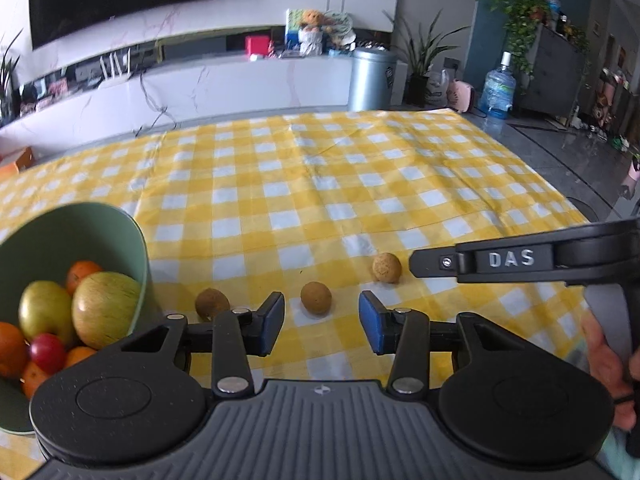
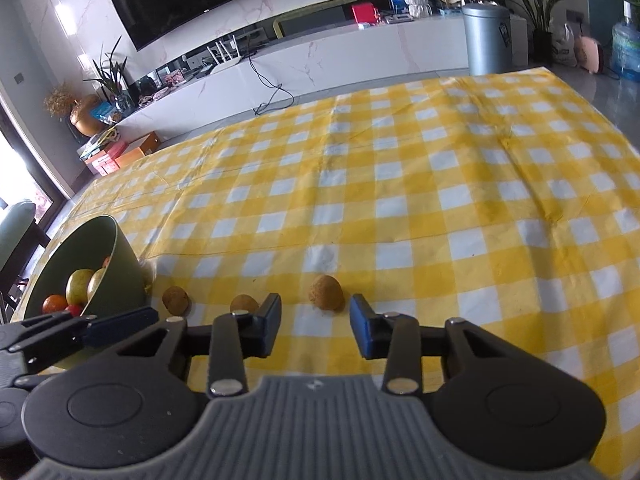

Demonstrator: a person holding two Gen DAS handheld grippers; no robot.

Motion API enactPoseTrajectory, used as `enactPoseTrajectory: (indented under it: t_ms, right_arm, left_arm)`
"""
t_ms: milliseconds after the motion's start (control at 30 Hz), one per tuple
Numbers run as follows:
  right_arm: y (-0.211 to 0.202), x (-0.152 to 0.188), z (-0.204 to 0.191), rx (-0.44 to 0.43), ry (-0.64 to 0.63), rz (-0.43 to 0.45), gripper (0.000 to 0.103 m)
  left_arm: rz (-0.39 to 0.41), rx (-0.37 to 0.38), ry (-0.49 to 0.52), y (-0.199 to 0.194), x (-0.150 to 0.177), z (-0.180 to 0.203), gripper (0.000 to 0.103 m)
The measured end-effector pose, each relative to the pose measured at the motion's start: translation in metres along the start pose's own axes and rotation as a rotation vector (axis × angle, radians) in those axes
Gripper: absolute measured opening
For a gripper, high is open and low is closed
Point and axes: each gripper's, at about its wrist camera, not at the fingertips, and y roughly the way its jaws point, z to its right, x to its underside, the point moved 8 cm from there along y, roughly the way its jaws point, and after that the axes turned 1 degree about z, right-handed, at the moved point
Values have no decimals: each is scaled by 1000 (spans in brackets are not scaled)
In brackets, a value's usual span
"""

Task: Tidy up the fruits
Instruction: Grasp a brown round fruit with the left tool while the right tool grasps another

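1. "DAS" stands in raised pale letters on the black side of the right gripper (image 1: 412,266), seen from the left wrist view where it reaches in from the right edge.
2. The silver bin (image 1: 370,80) carries a dark label, too small to read.
3. The water jug (image 1: 498,92) bears a printed label, blurred past reading.
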Motion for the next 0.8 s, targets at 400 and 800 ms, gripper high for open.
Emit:
enactPoseTrajectory:
  t_ms: [400, 800]
  right_arm:
    - [35, -3, 2, 20, 24, -57, 30]
    - [53, -5, 7, 63, 23, -87, 25]
  left_arm:
    - [-80, 37, -102, 39, 0, -16, 47]
    - [-114, 65, -143, 60, 5, -19, 46]
